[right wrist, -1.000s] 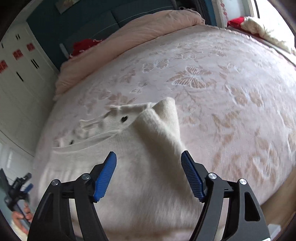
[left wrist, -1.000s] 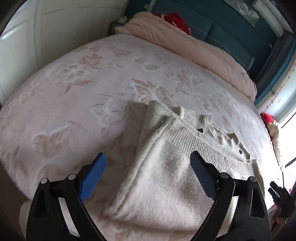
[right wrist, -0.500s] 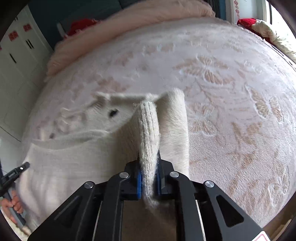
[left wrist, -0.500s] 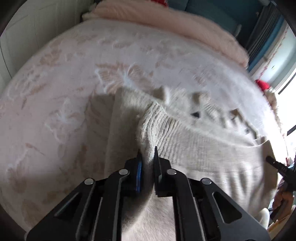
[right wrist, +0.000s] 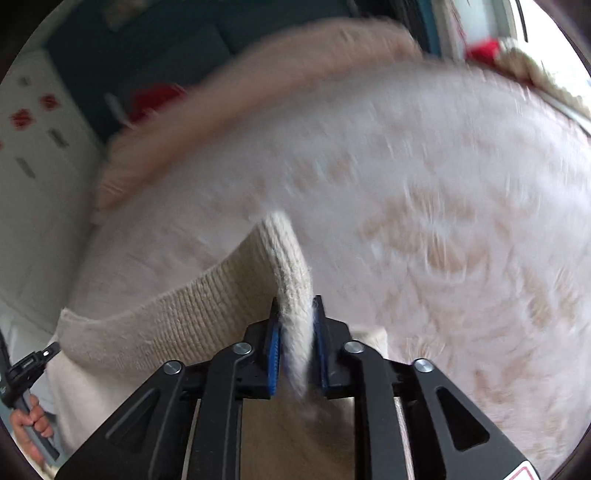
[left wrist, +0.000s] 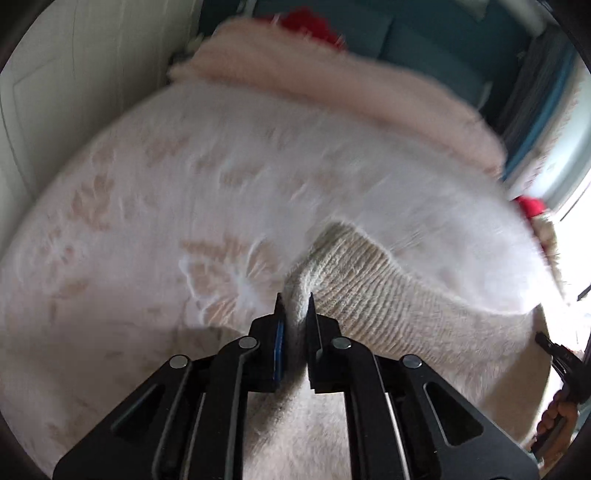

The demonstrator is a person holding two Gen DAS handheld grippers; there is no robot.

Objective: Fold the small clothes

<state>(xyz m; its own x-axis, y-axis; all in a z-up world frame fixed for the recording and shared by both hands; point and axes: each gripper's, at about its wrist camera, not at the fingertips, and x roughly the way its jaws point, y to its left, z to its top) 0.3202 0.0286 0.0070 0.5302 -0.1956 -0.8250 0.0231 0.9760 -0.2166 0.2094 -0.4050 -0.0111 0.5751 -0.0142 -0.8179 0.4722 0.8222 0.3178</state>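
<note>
- The left claw (left wrist: 294, 308) is closed tight on a bunched corner of the cream sweater (left wrist: 373, 295), with the knit pinched between its blue pads.
- The right claw (right wrist: 297, 314) grips the sweater's (right wrist: 192, 317) other corner; a thick ribbed fold fills the narrow gap between its pads, and its jaws have just eased apart a little while the cloth stays pressed between them.
- The sweater is at the near edge of the bed (left wrist: 155, 206), its ribbed hem stretched between the two claws and raised off the cover; the rest of it hangs toward the near side, below the claws.
- The bed has a pale pink cover with a tan butterfly and flower pattern, blurred in both views.
- A rolled pink quilt (left wrist: 332, 81) lies along the far end of the bed, with something red (left wrist: 310, 26) behind it against a teal headboard (left wrist: 424, 40).
- In the left view a hand (left wrist: 557, 417) holding a black handle shows at the right edge; in the right view a hand (right wrist: 29, 417) on a black handle shows at the left edge.
- White cupboard doors (right wrist: 33, 155) in the right view bear red marks too blurred to read.
- A red-edged label (right wrist: 524, 472) sits on the right claw's body at the lower right; only a corner shows and no writing can be read.
</note>
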